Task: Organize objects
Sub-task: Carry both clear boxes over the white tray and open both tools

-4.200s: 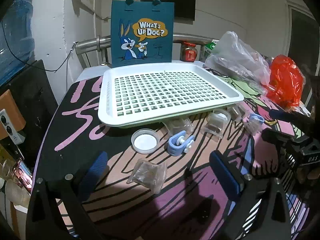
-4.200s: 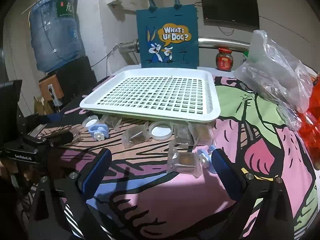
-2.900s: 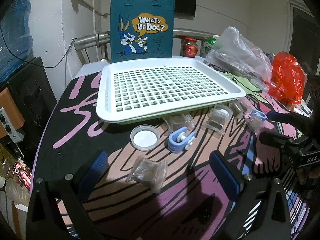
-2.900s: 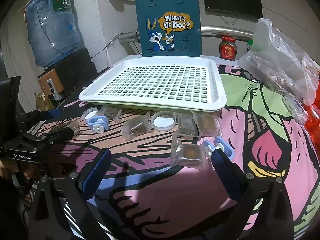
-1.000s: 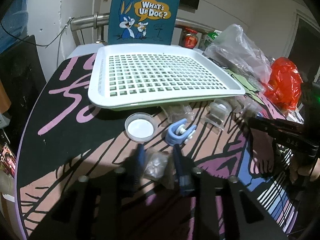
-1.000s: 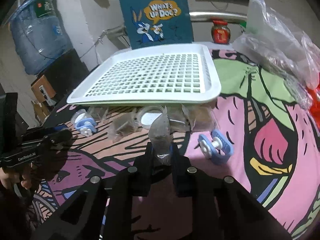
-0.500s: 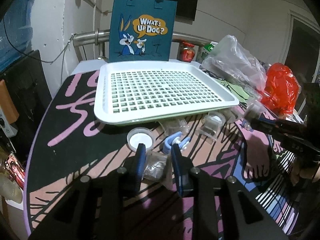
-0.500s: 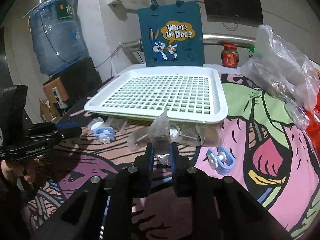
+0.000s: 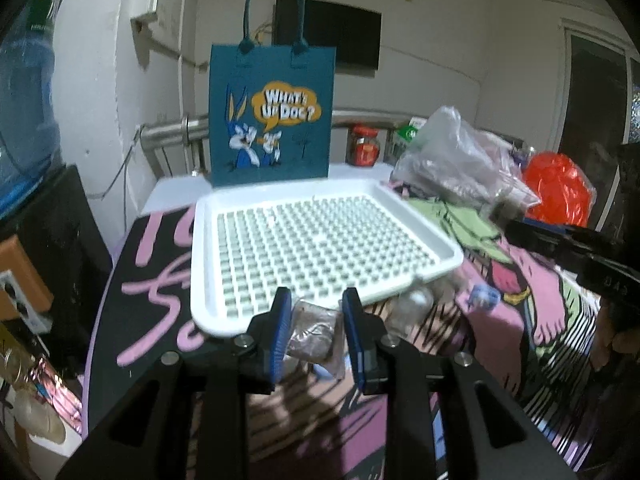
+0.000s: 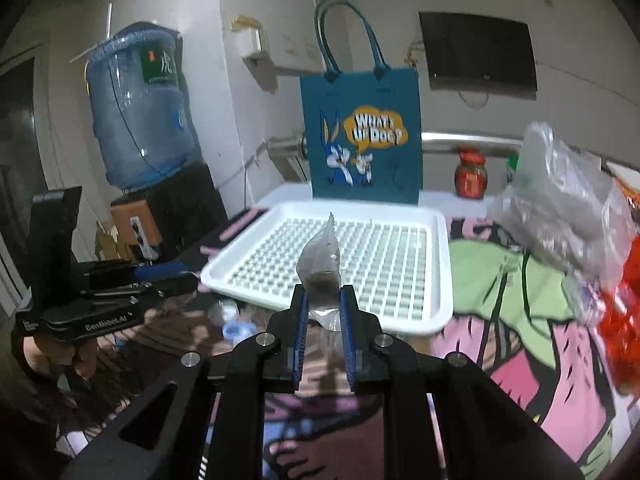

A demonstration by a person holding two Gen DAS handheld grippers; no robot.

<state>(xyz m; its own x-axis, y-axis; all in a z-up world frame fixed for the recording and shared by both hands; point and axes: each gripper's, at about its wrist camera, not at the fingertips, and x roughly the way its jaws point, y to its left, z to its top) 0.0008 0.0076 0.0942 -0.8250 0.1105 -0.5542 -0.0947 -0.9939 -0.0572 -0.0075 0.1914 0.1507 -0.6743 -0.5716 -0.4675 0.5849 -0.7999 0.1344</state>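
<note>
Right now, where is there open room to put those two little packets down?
The white tray is bare across its whole grid, between the blue bag and the near table edge. The strip just in front of the tray is crowded with small lids and clips.

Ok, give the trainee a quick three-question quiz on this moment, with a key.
1. True or false: the left gripper is shut on a small clear plastic packet with brown contents.
2. What does the right gripper hold? A) blue clip B) a clear plastic packet standing upright C) round lid
3. Fill in: the white perforated plastic tray holds ___ objects.

Key: 1 true; 2 B; 3 no.
</note>
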